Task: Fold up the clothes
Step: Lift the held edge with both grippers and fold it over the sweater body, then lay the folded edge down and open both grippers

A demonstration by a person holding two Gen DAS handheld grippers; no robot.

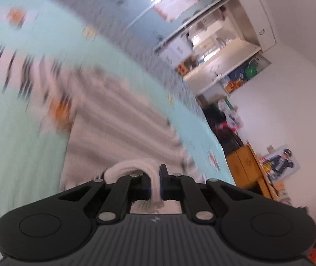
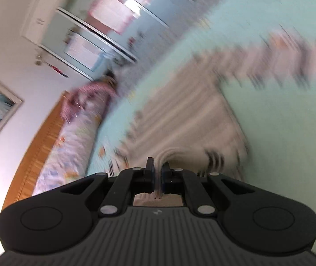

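Observation:
A pale striped knit garment (image 1: 122, 115) lies spread on a mint green bed cover (image 1: 13, 133), with dark stripes and orange patches on its far part. My left gripper (image 1: 155, 184) is shut on a white ribbed edge of that garment. In the right wrist view the same garment (image 2: 180, 110) stretches away from my right gripper (image 2: 158, 177), which is shut on a thin fold of its edge. Both views are motion-blurred, so fine detail of the garment is lost.
The bed cover (image 2: 280, 144) fills most of both views. A wooden headboard (image 2: 38, 141) and a patterned pillow (image 2: 69, 146) lie left in the right wrist view. Shelves (image 1: 224, 51) and a yellow cabinet (image 1: 244, 166) stand by the white wall beyond the bed.

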